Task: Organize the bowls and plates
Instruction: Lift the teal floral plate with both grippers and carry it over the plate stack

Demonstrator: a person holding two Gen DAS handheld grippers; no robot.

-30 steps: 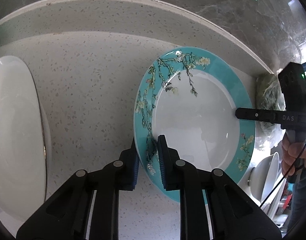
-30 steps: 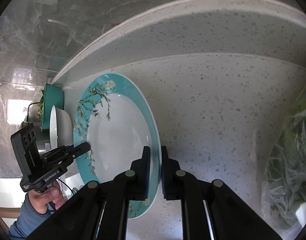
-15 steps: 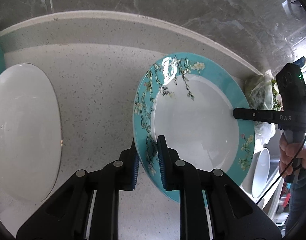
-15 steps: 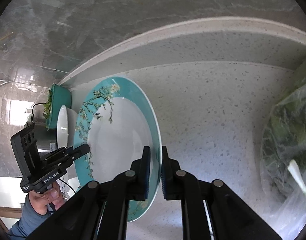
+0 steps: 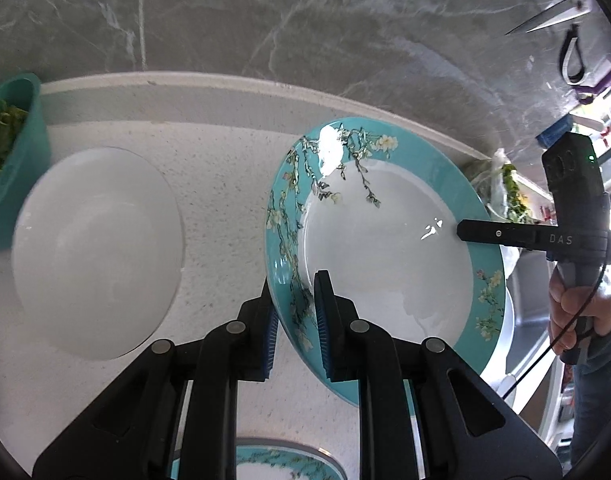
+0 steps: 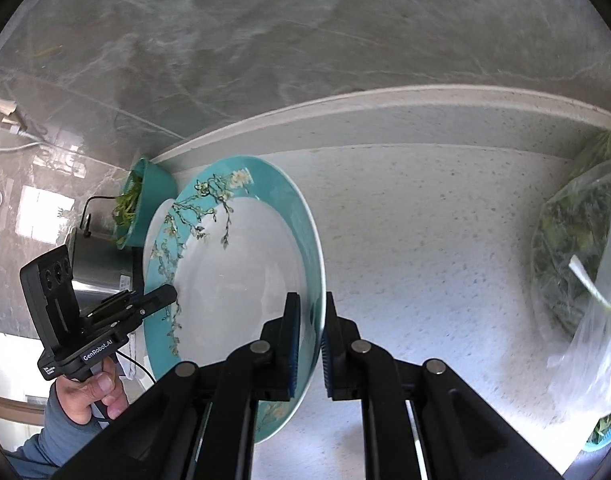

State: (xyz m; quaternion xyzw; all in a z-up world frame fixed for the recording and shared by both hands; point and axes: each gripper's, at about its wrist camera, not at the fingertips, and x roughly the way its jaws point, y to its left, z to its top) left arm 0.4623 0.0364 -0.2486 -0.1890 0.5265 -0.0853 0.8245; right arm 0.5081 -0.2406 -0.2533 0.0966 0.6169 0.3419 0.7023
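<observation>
- While both grippers pinch it from opposite sides, the teal-rimmed plate (image 5: 385, 240) with an almond-blossom print hangs tilted above the speckled white countertop (image 5: 217, 184), filling the centre right of the left wrist view
- left gripper (image 5: 295, 314): blue-padded fingers pressed onto the plate's near rim at lower centre, one pad on the face and one behind
- right gripper (image 6: 308, 338): fingers clamped on the opposite rim, seen at lower centre of the right wrist view; from the left camera its black finger crosses the plate's right edge, with the person's hand (image 5: 581, 304) around the handle at far right
- white bowl (image 5: 97, 252): sits on the countertop at the left of the left wrist view, well apart from the held plate
- second teal plate (image 5: 265, 462): only a sliver shows at the bottom edge, below the left gripper
- teal colander (image 5: 15, 156) with leafy greens stands at the far left, touching or just beside the bowl; I cannot tell which
- clear plastic bag of greens (image 6: 577, 256) lies on the counter at the right edge of the right wrist view
- Grey marble wall (image 6: 305, 40) rises behind a raised counter ledge (image 6: 385, 116) across the upper frame; scissors (image 5: 553, 16) hang on the wall at upper right of the left view
</observation>
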